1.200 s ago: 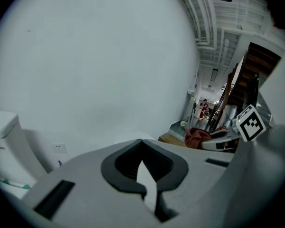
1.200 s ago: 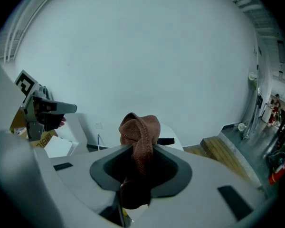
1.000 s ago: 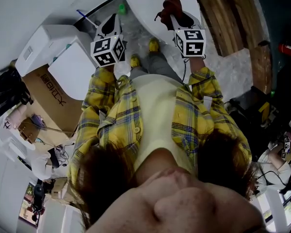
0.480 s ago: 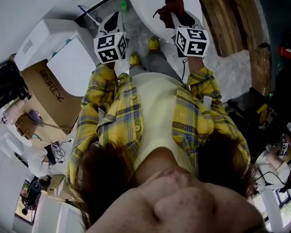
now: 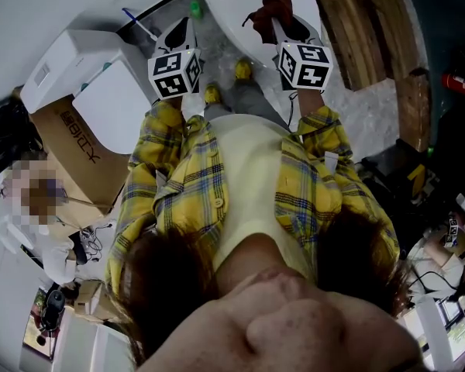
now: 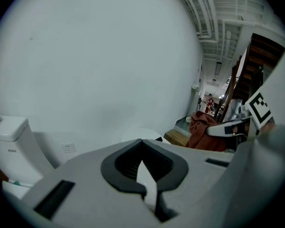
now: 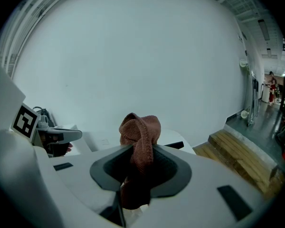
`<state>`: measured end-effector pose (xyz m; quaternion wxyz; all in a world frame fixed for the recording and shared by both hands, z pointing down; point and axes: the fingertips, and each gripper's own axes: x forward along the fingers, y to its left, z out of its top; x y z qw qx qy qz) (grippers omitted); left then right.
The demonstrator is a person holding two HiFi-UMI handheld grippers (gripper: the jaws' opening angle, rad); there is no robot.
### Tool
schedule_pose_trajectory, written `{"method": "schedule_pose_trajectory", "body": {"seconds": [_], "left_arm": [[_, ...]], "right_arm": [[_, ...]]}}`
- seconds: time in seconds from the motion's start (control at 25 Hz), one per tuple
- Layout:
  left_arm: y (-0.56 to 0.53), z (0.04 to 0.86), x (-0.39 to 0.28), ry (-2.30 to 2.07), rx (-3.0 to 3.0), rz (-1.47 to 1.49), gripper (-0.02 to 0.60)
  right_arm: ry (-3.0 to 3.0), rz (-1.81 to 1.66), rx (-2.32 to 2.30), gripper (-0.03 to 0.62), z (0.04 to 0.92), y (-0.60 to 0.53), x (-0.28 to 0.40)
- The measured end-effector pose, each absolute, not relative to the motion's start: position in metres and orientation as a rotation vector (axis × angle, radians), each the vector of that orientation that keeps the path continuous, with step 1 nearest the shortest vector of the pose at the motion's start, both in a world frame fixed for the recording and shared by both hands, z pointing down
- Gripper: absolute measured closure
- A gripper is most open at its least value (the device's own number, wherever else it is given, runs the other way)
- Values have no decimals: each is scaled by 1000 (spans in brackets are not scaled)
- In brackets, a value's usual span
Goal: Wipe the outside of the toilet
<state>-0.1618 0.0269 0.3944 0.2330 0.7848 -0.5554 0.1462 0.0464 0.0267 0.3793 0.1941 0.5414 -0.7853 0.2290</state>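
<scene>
A white toilet [image 5: 101, 99] with a box tank [image 5: 54, 68] stands at the left in the head view; its tank [image 6: 7, 139] also shows in the left gripper view. My left gripper [image 5: 178, 28] hangs over the floor just right of that toilet, jaws shut with nothing between them [image 6: 142, 146]. My right gripper [image 5: 288, 23] is shut on a red-brown cloth [image 5: 270, 5], held over a white rounded fixture [image 5: 236, 10]. In the right gripper view the cloth [image 7: 140, 129] bunches up out of the jaws [image 7: 140, 151], the fixture [image 7: 178, 139] behind it.
A cardboard box [image 5: 74, 142] lies beside the toilet. Wooden steps [image 5: 364, 29] run along the right [image 7: 242, 151]. A green bottle [image 5: 194, 8] and a blue-handled stick [image 5: 136, 20] sit by the wall. The person's yellow shoes [image 5: 241, 70] stand between the grippers.
Both grippers have drifted slightly farther from the body. The cloth stays clamped in the right gripper and the left stays shut.
</scene>
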Motion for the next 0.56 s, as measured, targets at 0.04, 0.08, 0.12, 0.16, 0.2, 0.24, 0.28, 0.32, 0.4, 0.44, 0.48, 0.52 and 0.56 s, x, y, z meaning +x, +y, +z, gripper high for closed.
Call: {"method": "schedule_pose_trajectory", "body": {"seconds": [0.04, 0.08, 0.12, 0.16, 0.2, 0.24, 0.28, 0.32, 0.4, 0.44, 0.48, 0.52, 0.56], "left_arm": [[27, 394, -162, -1527, 2154, 399, 580], [27, 394, -162, -1529, 2153, 396, 580], [27, 393, -163, -1530, 2153, 395, 580], [27, 393, -163, -1532, 2152, 394, 580], [27, 392, -162, -1533, 2152, 394, 580], [28, 392, -162, -1535, 2152, 394, 578], [28, 391, -162, -1536, 2152, 393, 578], [29, 391, -162, -1537, 2151, 394, 580], [29, 391, -161, -1535, 2149, 395, 580], [29, 391, -161, -1533, 2146, 394, 580], [29, 391, -161, -1531, 2144, 392, 580], [29, 391, -161, -1530, 2142, 390, 580], [29, 390, -162, -1529, 2140, 388, 580]], "right_arm": [[-2203, 642, 1518, 473, 379, 26, 46], [-2203, 642, 1517, 473, 379, 26, 46], [-2204, 642, 1517, 473, 378, 26, 46], [-2206, 643, 1516, 473, 378, 25, 46], [-2208, 643, 1515, 473, 377, 25, 46], [-2211, 642, 1513, 473, 376, 25, 46], [-2213, 640, 1511, 473, 376, 25, 46], [-2215, 639, 1510, 473, 376, 25, 46], [-2215, 641, 1511, 473, 376, 25, 46], [-2214, 644, 1513, 473, 376, 26, 47], [-2213, 647, 1515, 473, 376, 27, 47], [-2211, 650, 1517, 473, 376, 27, 48], [-2210, 653, 1518, 473, 377, 28, 48]]}}
